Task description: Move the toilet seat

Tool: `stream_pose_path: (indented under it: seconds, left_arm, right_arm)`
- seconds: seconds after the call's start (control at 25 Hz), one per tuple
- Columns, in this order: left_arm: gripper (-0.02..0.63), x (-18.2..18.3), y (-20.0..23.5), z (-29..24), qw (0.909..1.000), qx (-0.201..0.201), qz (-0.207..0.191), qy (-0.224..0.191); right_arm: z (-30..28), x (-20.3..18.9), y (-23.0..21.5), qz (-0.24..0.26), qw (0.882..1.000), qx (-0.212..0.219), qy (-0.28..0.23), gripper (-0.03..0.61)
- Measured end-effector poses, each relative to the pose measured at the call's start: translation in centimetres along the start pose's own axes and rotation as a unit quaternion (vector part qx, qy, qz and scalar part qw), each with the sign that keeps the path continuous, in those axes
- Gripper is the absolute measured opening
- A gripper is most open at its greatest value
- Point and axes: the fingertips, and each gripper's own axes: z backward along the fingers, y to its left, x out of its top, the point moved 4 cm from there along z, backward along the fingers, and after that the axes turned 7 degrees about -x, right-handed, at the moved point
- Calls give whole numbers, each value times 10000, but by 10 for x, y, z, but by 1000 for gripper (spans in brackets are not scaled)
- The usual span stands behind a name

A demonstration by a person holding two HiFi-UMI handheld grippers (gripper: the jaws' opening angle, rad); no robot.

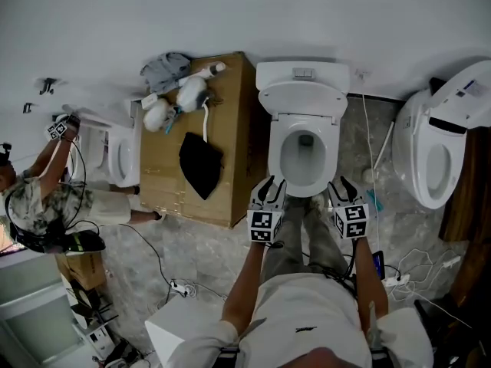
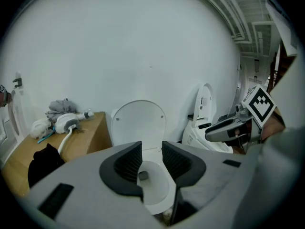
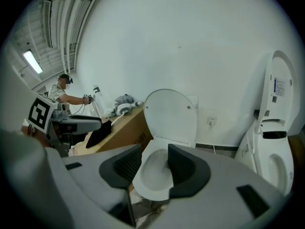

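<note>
A white toilet [image 1: 304, 133] stands against the wall with its lid [image 1: 301, 98] raised against the tank. The seat ring [image 1: 285, 159] appears to lie flat on the bowl. My left gripper [image 1: 269, 192] hovers at the bowl's front left rim and my right gripper [image 1: 343, 191] at the front right rim; neither touches it. In the left gripper view the jaws [image 2: 151, 149] stand close together with nothing between them, and the lid [image 2: 139, 123] is seen beyond. The right gripper [image 3: 155, 157] is likewise shut and empty, facing the bowl [image 3: 155, 173].
A cardboard box [image 1: 230, 129] stands just left of the toilet, carrying a black cloth [image 1: 201, 165] and white items. Another toilet [image 1: 437, 148] stands at the right with its lid up. A person [image 1: 38, 202] works at the far left. Cables [image 1: 406, 274] lie on the floor.
</note>
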Motion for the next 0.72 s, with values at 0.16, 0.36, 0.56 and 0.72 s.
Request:
stream_pose_path:
  seconds: [0.16,0.36,0.56,0.72]
  left_arm:
    - [135,-23,12,-13,9998,-9,128,154]
    - [137,-50,27,-30,9992,-59,288,272]
    - [138,-79,38,-47,9982,-121,428,393]
    - [141,-101,43,-58,9973,-206,485,505]
  right_arm:
    - [-18,-19,-3,-25,9998,-93,190,176]
    - [-39,-39,-2,-93,9991,-194,367,176]
    - [-58,-62,-1,-221,9980,-326,498,176]
    - [-74,-79,1,-309,9968,-476,562,176]
